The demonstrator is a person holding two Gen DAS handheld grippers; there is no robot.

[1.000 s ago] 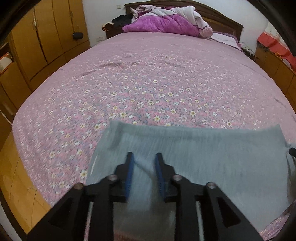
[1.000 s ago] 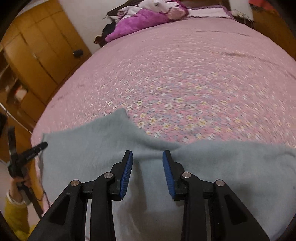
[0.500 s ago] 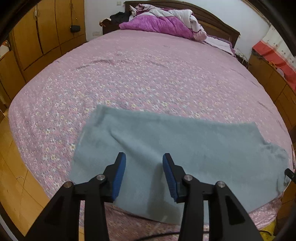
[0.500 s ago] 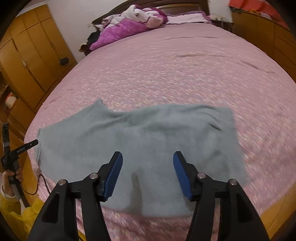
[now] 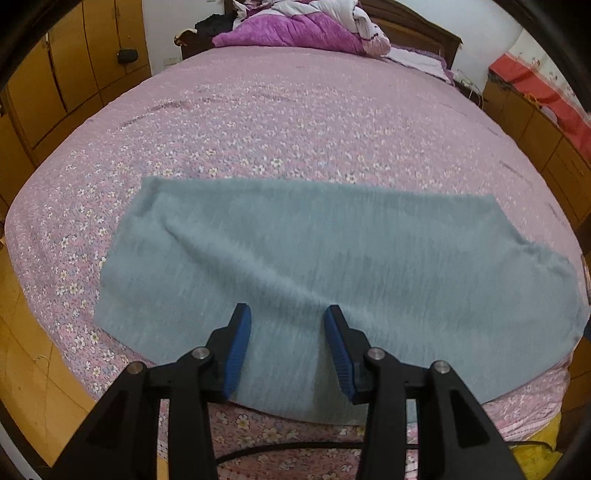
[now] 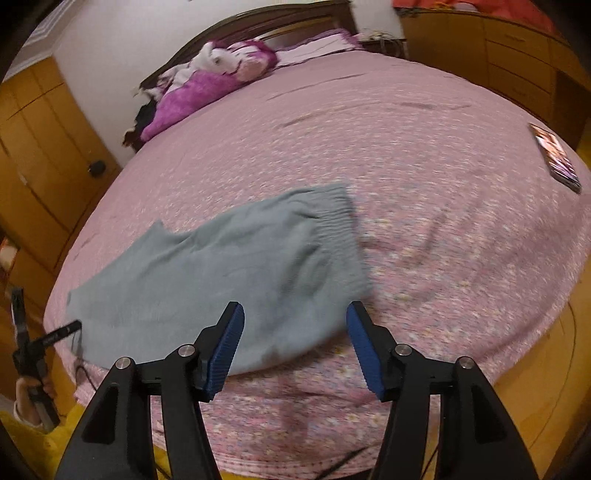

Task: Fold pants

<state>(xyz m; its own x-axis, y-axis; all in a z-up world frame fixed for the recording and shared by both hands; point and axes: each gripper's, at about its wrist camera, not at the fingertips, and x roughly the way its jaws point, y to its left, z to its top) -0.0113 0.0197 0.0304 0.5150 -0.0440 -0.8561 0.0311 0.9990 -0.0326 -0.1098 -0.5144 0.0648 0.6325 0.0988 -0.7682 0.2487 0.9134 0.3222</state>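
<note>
Grey-blue pants (image 5: 332,258) lie folded lengthwise, flat across the near edge of the bed (image 5: 295,129). My left gripper (image 5: 287,314) hovers open over their near hem, and no cloth sits between its blue pads. In the right wrist view the pants (image 6: 221,266) stretch to the left, with the gathered waistband (image 6: 340,214) at their right end. My right gripper (image 6: 295,314) stands wide open above the near corner of that end, its pads clear of the cloth. The left gripper (image 6: 44,343) shows at the far left edge, held in a hand (image 6: 29,391).
The pink floral sheet covers the whole bed. Crumpled purple and white bedding (image 5: 295,26) lies at the headboard. A phone (image 6: 556,162) rests near the bed's right edge. Wooden wardrobes (image 5: 74,55) stand on the left and cabinets (image 5: 535,129) on the right. A black cable (image 5: 277,448) hangs below the near edge.
Both grippers have opened wider and drawn back from the pants, which now lie flat. The right gripper has swung rightward to the waistband end.
</note>
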